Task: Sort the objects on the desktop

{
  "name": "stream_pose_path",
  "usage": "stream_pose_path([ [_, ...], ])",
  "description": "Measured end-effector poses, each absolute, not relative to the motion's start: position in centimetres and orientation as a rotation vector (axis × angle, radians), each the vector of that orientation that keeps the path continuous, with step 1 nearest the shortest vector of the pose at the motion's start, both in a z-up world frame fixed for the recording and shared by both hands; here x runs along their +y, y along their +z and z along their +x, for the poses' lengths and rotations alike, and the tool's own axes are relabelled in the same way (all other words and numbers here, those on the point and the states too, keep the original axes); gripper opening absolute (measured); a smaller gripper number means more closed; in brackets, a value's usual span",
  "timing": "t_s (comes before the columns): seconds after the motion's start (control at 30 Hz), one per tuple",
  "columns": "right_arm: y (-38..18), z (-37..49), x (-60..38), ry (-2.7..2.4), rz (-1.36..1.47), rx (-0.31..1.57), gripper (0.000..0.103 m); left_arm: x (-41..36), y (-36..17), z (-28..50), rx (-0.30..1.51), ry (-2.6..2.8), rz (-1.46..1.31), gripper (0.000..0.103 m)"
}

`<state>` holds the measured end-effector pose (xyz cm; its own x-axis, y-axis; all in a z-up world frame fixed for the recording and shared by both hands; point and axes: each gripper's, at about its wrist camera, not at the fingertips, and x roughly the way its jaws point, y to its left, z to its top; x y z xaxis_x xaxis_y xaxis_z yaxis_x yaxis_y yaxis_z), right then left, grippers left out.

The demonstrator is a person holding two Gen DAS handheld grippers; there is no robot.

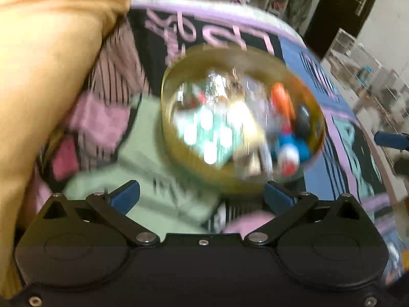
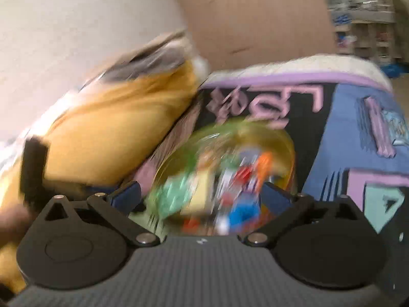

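Nearest in the left wrist view, the left gripper (image 1: 202, 194) has its jaws spread wide with nothing between them. Just beyond sits one round, yellow-tinted clear container (image 1: 194, 163) on the patterned cloth (image 1: 319, 58) covering the desk. It holds a blurred jumble of small objects: one orange piece (image 1: 281, 99), one dark ball (image 1: 304, 120), and blue-and-white bits too smeared to count. The right gripper (image 2: 202, 194) hangs over the same container (image 2: 286, 138), jaws also wide and empty. One yellow cushion (image 1: 51, 76) lies at the left.
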<state>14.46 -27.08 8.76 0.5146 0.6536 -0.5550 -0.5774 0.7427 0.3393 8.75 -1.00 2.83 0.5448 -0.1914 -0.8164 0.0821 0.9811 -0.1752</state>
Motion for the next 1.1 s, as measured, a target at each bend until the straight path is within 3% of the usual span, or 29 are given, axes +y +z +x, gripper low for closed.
stream_pose_path([
  [0.2,6.1,8.1,-26.0,1.048,-0.345,0.852,0.102,-2.3,-0.6,3.6,1.104,-0.26,-0.141,0.103],
  [0.37,3.9,4.6,-23.9,1.21,-0.656,0.938,0.079,-8.0,-2.2,2.6,1.125,-0.365,-0.125,0.103],
  [0.63,0.6,5.3,-23.4,1.188,-0.662,1.002,0.075,-16.0,-5.3,3.8,1.211,-0.352,0.005,0.103],
  [0.67,0.2,5.5,-23.2,1.173,-0.67,1.011,0.071,-16.6,-5.8,3.9,1.224,-0.336,0.027,0.103],
  [0.7,-0.3,5.7,-23.0,1.172,-0.667,1.033,0.059,-17.0,-6.3,4.0,1.226,-0.321,0.05,0.103],
  [0.8,-1.9,5.5,-22.8,1.15,-0.699,1.055,0.054,-18.3,-6.8,3.4,1.203,-0.28,0.115,0.103],
  [0.87,-2.5,5.5,-22.8,1.137,-0.706,1.054,0.055,-18.7,-6.8,2.6,1.175,-0.288,0.133,0.096],
  [0.9,-2.5,5.5,-22.9,1.134,-0.704,1.048,0.049,-18.5,-6.7,2.4,1.163,-0.301,0.13,0.085],
  [0.97,-2.2,5.6,-23.1,1.123,-0.697,1.039,0.031,-18.5,-5.8,1.5,1.121,-0.35,0.132,0.04],
  [1.0,-2.1,5.7,-23.4,1.118,-0.688,1.046,0.025,-18.4,-5.3,1.1,1.109,-0.373,0.121,0.012],
  [1.1,-1.8,5.5,-23.9,1.115,-0.689,1.054,0.022,-17.3,-5.0,1.1,1.144,-0.403,0.039,0.011],
])
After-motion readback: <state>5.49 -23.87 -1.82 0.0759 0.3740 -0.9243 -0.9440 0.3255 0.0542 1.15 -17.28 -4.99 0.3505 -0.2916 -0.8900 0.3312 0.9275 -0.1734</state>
